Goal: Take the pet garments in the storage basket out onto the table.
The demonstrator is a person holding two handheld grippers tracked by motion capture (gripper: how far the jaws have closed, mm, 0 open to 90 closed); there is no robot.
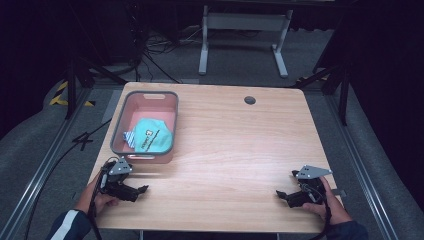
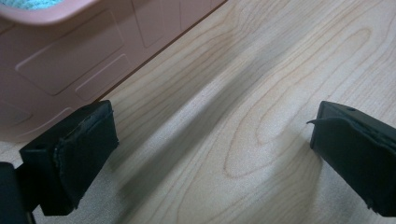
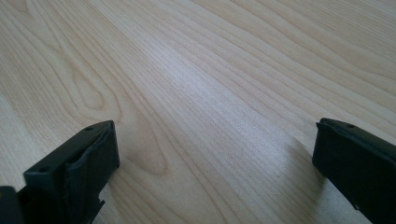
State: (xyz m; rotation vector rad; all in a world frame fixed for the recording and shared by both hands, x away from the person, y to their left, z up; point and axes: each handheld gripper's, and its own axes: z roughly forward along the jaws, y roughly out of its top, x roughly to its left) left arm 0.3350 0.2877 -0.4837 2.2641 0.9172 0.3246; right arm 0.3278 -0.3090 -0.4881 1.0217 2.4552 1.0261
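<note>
A pink basket with a grey rim [image 1: 167,122] stands on the left part of the wooden table [image 1: 235,145]. Inside it lies a teal cloth item with white print [image 1: 152,135] beside a small blue-and-white striped piece [image 1: 131,138]. My left gripper [image 1: 142,190] rests low on the table just in front of the basket, open with nothing between its jaws; the basket's pink wall [image 2: 70,51] fills the upper left of the left gripper view. My right gripper [image 1: 281,194] rests near the front right of the table, open over bare wood [image 3: 210,93].
A round dark grommet hole [image 1: 250,100] sits near the table's far edge. Behind the table stand a white metal frame [image 1: 245,30] and cables on the grey floor. Dark stands flank both sides.
</note>
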